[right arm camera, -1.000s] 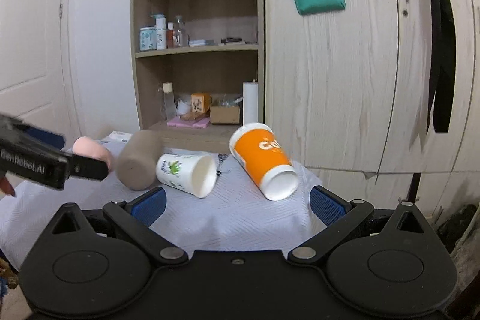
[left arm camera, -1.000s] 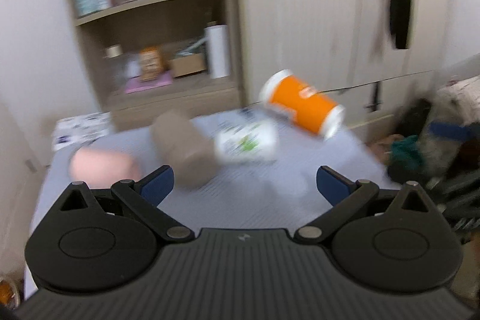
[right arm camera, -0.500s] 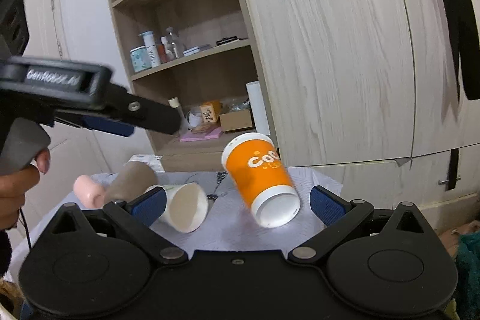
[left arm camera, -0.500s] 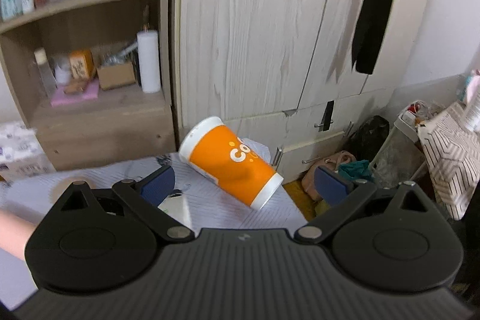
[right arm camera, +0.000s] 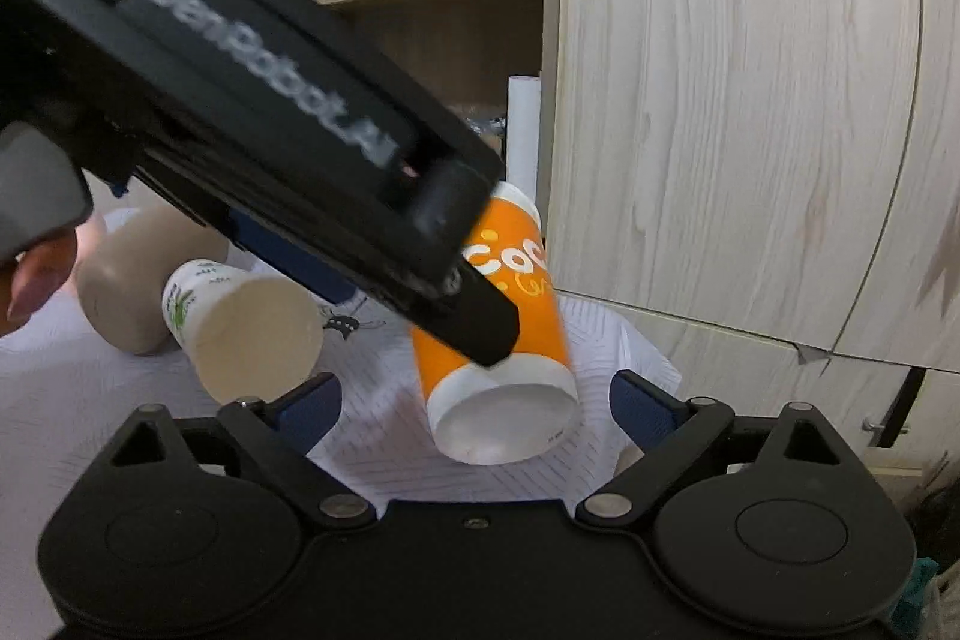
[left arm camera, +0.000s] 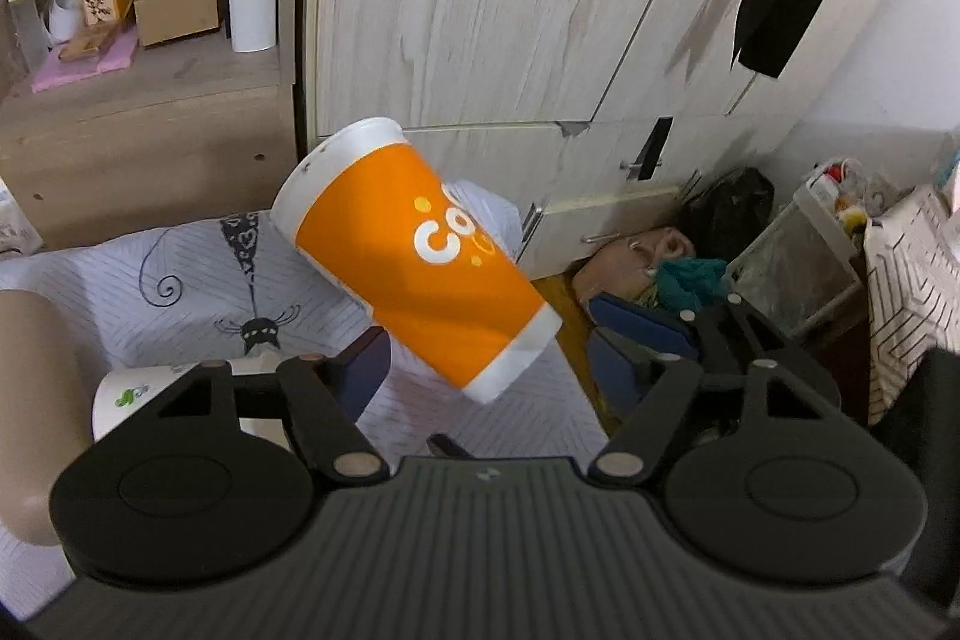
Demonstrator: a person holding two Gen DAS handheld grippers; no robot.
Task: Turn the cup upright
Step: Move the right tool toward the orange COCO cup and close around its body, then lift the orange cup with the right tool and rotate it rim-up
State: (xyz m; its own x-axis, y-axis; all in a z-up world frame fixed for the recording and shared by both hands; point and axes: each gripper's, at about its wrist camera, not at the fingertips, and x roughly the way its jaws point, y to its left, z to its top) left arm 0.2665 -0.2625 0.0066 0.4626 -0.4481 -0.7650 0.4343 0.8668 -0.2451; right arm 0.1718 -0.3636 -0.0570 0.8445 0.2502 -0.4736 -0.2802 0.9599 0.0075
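An orange paper cup [left arm camera: 414, 256] with white lettering lies on its side on the white patterned tablecloth [left arm camera: 180, 280], base toward me. My left gripper [left arm camera: 489, 358] is open, its blue pads on either side of the cup's base end. In the right wrist view the same cup [right arm camera: 510, 340] lies just ahead of my open right gripper [right arm camera: 477, 400], base facing the camera. The left gripper's black body [right arm camera: 252, 124] reaches in from the upper left, over the cup.
A white cup with a green print [right arm camera: 240, 328] and a beige cup [right arm camera: 126, 280] lie on their sides left of the orange cup. A wooden cabinet [right arm camera: 720, 100] and open shelves [left arm camera: 120, 40] stand behind the table. Bags and clutter [left arm camera: 750, 250] lie on the floor at right.
My left gripper has moved right and down, closing in on the orange cup. My right gripper has come closer to the cup's base. The cup has stayed lying on its side.
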